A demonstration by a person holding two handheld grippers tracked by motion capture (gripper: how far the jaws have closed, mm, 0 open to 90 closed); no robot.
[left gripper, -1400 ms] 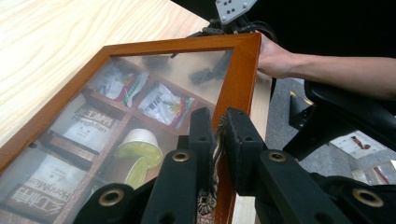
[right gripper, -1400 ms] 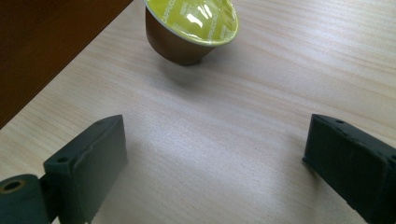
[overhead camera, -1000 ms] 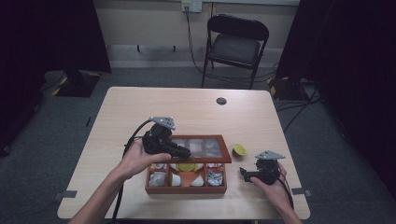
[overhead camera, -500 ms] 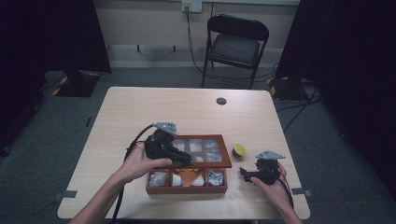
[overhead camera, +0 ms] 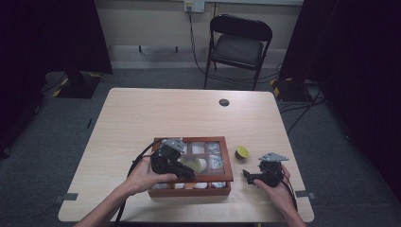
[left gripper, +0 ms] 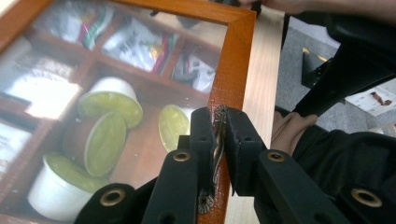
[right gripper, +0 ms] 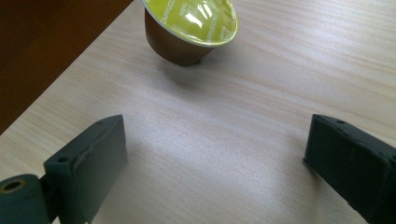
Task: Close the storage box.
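Overhead and tong-mounted views of a light wood-grain table [overhead camera: 142, 113] standing on grey carpet. Behind the table you see a dark folding chair [overhead camera: 240, 45], a pale wall with a socket and a hanging cable, and black curtains to either side. A small dark disc [overhead camera: 224, 102] lies on the far part of the table.

Your left tongs [left gripper: 218, 135] are closed on a metal clasp [left gripper: 218, 122] at the front edge of the glass lid [left gripper: 231, 70] of the wooden box [overhead camera: 189, 189], which sits near your edge of the table. Through the glass you can see green-topped capsules [left gripper: 112, 100] and foil sachets [left gripper: 135, 44] in separate compartments.

Your right tongs [right gripper: 215, 163] stand open above bare table, to the right of the box. One loose capsule [right gripper: 191, 28], brown with a yellow-green foil top, rests tilted on the table just beyond them, near the box's right side and apart from it.
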